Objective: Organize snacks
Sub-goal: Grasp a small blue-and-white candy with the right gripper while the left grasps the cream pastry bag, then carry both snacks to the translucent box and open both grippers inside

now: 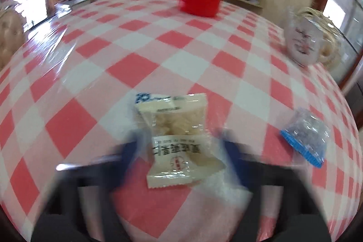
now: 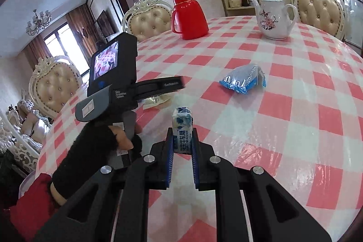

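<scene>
Low in the middle of the left wrist view, the left gripper (image 1: pixel 179 151) brackets a cream snack packet (image 1: pixel 175 142) lying flat on the checked tablecloth (image 1: pixel 90 74); its blurred blue pads look just beside the crinkly wrapper, contact unclear. The right gripper (image 2: pixel 183 146) pinches a small blue-and-white candy (image 2: pixel 182 129) upright, lower centre. I judge this a pick-up step: next comes a firm squeeze, then a lift. 1 blue foil pouch (image 2: pixel 244 81) lies centre right.
</scene>
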`<state>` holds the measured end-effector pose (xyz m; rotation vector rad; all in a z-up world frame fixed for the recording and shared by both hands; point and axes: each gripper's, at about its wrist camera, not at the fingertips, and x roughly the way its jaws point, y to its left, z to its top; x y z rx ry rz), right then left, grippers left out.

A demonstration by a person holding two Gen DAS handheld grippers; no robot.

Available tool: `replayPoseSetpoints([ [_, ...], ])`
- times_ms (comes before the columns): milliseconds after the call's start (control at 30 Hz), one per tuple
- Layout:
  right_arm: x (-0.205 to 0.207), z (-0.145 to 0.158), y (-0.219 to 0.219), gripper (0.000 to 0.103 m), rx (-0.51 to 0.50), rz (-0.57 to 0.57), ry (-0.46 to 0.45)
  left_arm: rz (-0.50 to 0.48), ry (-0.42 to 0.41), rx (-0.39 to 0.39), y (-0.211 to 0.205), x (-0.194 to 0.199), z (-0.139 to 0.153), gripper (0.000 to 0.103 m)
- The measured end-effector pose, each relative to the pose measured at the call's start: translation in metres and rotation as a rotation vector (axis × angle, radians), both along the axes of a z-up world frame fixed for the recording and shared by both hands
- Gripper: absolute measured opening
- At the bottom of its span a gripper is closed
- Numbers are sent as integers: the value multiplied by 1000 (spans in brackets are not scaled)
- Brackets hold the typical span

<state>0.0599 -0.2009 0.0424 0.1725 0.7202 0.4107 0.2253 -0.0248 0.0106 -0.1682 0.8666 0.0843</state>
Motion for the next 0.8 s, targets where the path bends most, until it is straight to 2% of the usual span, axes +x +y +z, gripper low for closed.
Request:
replayPoseSetpoints([
  [67,1,-3,-2,14,-2,-8,6,-25,-37,-33,4,-7,4,38],
  [300,8,-12,-14,14,-4,-58,30,-44,-107,-51,9,-39,24,38],
  [800,6,-19,-19,14,-35,-116,23,-108,-144,-75,9,-131,32,39],
])
